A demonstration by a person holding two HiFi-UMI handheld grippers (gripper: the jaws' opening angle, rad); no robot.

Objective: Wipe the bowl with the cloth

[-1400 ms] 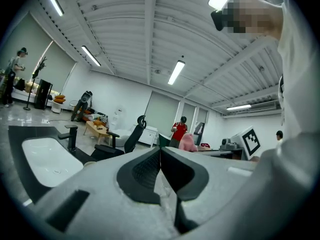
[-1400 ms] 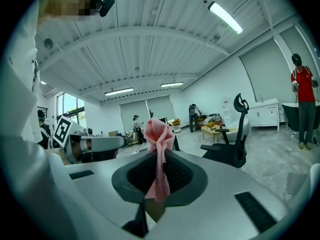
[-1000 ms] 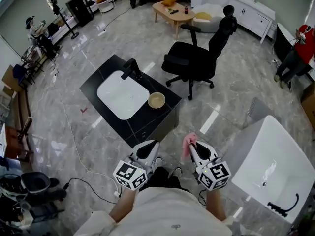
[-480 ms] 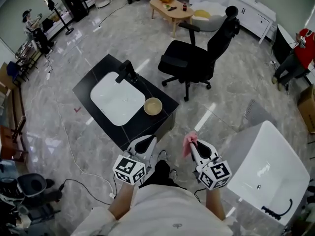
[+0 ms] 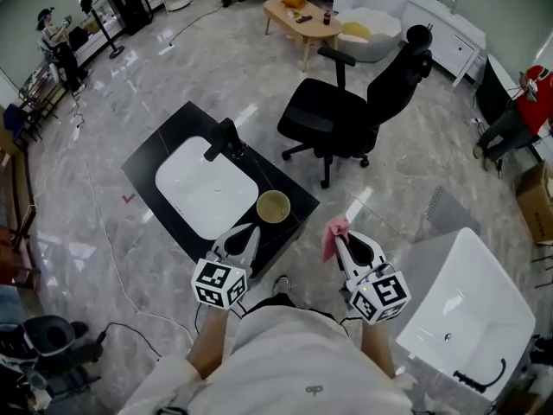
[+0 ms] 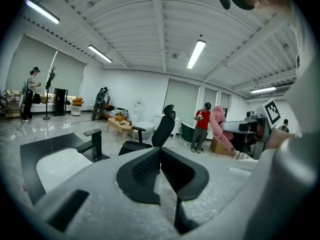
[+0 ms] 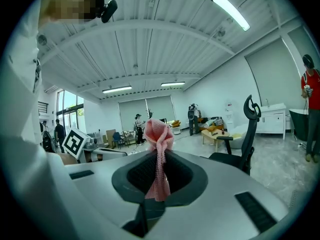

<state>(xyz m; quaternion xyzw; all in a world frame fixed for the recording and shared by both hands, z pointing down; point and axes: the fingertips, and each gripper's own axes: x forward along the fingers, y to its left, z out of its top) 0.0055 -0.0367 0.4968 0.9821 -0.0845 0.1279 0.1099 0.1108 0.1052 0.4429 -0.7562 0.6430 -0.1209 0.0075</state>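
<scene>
Right gripper grasping the cloth, left gripper clenched empty: open it to steady the bowl by the desk's right corner before wiping.

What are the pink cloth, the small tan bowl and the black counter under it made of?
Pink cloth: soft woven or knitted fabric; a fine mesh texture shows and it hangs limp. Small tan bowl: perhaps wood or bamboo, matte, judging by its pale colour; hard to tell. Black counter: smooth stone or laminate with a slight sheen.
</scene>
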